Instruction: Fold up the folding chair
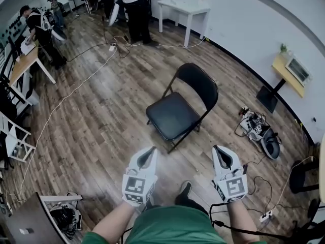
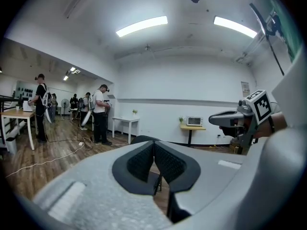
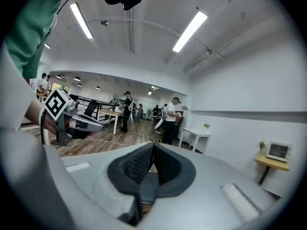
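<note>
I am getting the whole black folding chair (image 1: 175, 116) only from the head view. It is standing open on the brown wood-plank floor (image 1: 101, 121), ahead of both grippers and well apart from them. In the left gripper view the grey gripper body is hiding nearly all of it; just the dark rounded top of the backrest is peeking over the jaws. The right gripper view is giving me nothing of the chair that I can make out.

The two gripper views are showing each other's tool, which the head view sees only from above. The right gripper (image 2: 240, 121) is hanging at the right edge of the left gripper view. The left gripper (image 3: 72, 121) is sitting at the left of the right gripper view. They are also showing the long ceiling lights, and standing people (image 2: 100, 114) beside a white table (image 2: 125, 122).

The chair is looking matt black all over. It has a padded, roughly square seat, a curved padded backrest and thin tube legs. Seen from the head view, its backrest is lying toward the upper right and the seat front is pointing to the lower left, toward the left gripper. Its seat-to-back line is therefore running diagonally across the floorboards.

Both pairs of jaws are pressing pad against pad, with nothing between them.
</note>
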